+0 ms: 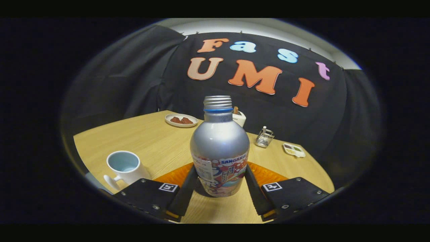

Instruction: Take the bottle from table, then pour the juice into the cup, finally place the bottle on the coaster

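A silver bottle (220, 148) with a printed label and a bare threaded neck, no cap on it, stands upright between my fingers. My gripper (220, 172) is shut on its lower body, one finger (186, 190) against each side. An orange coaster (268, 174) lies on the wooden table (147, 134) just behind and to both sides of the bottle's base; whether the base rests on it I cannot tell. A white cup (126, 166) with a pale blue inside stands left of the fingers, handle towards me.
Beyond the bottle, a white plate (181, 120) with brown food and a small white container (239, 117) stand near the far edge. A wire rack (264, 137) and a small divided dish (294, 150) are to the right.
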